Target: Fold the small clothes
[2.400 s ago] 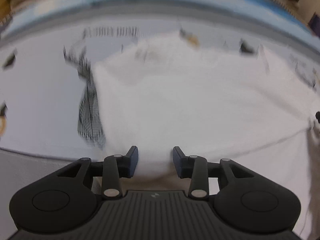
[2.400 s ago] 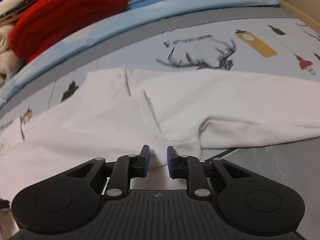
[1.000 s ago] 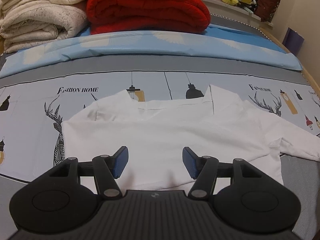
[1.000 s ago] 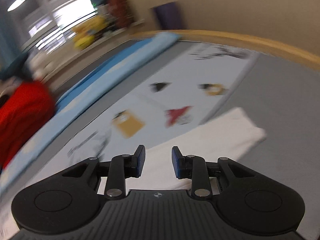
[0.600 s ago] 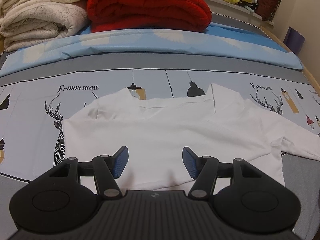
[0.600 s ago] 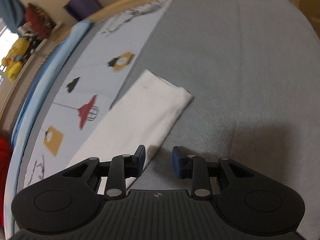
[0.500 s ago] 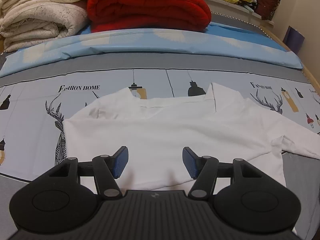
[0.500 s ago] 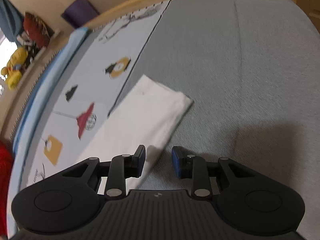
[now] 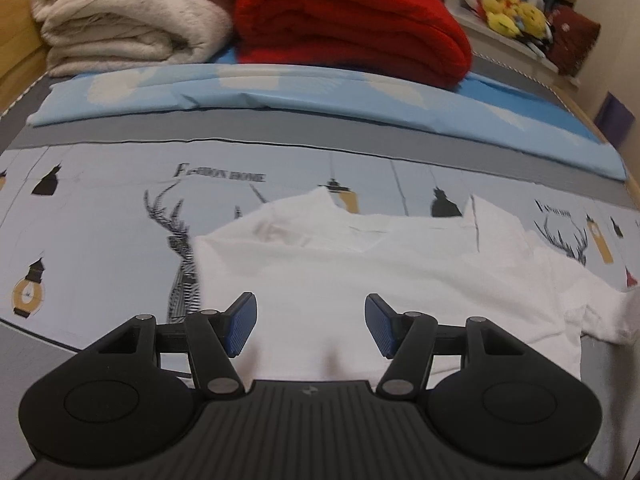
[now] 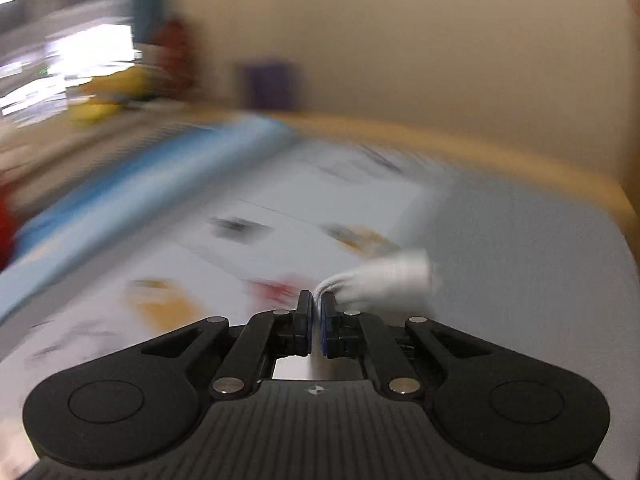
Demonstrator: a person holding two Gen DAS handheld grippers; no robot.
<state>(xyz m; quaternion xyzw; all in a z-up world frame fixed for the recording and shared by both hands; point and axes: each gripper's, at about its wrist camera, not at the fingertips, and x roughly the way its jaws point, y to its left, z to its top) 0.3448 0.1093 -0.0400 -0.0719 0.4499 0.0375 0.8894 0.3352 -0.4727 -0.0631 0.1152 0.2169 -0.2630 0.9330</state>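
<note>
**Sleeve pinched, ready for the inward fold**

Right gripper (image 10: 316, 312): fingers clenched on the bunched end of the white cotton sleeve (image 10: 380, 282), cloth puffing out just ahead and to the right of the tips, lifted off the grey bed cover (image 10: 520, 264). Heavy blur across that view; exact amount of fabric caught impossible to tell.

Left gripper (image 9: 310, 322): fingers released, spread wide, nothing between them. White short-sleeved shirt (image 9: 360, 280) spread flat just beyond and beneath the tips, collar end farthest away, on the pale printed bedsheet with deer and lamp motifs (image 9: 100, 232). Well beyond: folded red blanket (image 9: 348, 20), rolled cream blanket (image 9: 128, 20) to its left, yellow plush toys (image 9: 508, 12) far right.

Step in hand, by judgement: carrying the sleeve across onto the shirt body.

- Keep the pinch firm; thin cotton likely to slip if only an edge caught.
- Lift only enough to clear the cover; low arc toward the shirt's middle.
- Press the open left fingers onto the shirt body near the shoulder line to stop the whole garment dragging.
- Lay the sleeve flat, crease along the side seam, before letting go.
- Risk: bunched end landing crumpled; smooth outward from the crease.
</note>
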